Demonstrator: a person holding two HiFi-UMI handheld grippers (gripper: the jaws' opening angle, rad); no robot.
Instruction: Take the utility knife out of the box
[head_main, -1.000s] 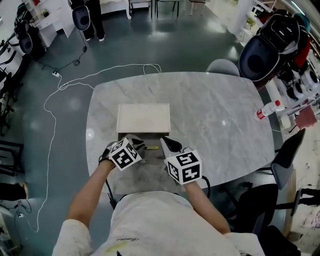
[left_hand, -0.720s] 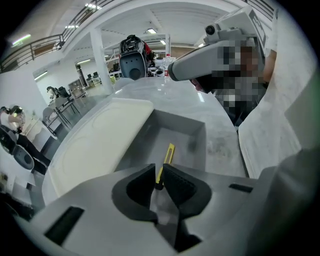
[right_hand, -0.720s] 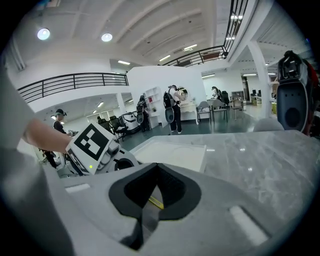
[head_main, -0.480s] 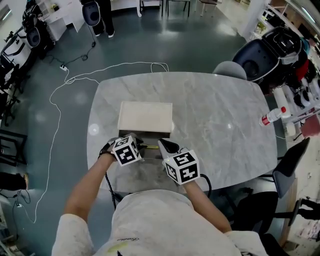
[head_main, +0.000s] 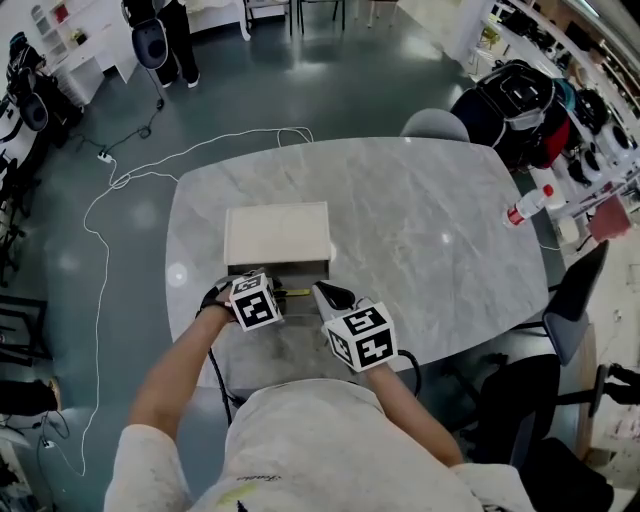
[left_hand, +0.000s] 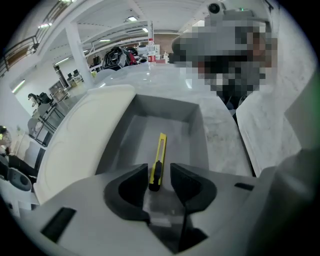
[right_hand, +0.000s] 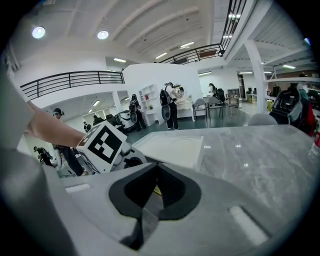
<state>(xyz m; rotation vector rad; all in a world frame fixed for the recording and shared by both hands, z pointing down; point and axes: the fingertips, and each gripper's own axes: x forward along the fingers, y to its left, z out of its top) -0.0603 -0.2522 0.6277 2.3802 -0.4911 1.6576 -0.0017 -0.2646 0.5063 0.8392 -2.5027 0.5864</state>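
To reach the slim yellow plastic utility knife (left_hand: 160, 150), lying flat on the floor of the slid-out grey tray (left_hand: 192, 117) of the cream-white rectangular box (head_main: 278, 233), comes in from above with the left gripper (left_hand: 159, 174), nose steeply down, at 7 o'clock of the white lid (left_hand: 85, 135) in the head view. Straddles the knife's black slider end with the dark pads (left_hand: 132, 192), spread apart and clear of it on both sides. Has just been opening those jaws, with the knife between them and not pinched.

Leaves the knife lengthwise in the tray, blade end toward 12 o'clock in the left gripper view and apart from the tray walls, so probably easy to squeeze across its narrow width.

Holds the right gripper (head_main: 322, 292) at 5 o'clock of the lid, just beside the tray, tilted gently down, jaw tips pressed together on nothing visible. Looks like waiting, or standing by to steady the box.

Shows both forearms (head_main: 180, 365) bent in, with the black-and-white marker cubes (head_main: 253, 301) near each other over the near edge of the grey-veined marble table (head_main: 430, 220).
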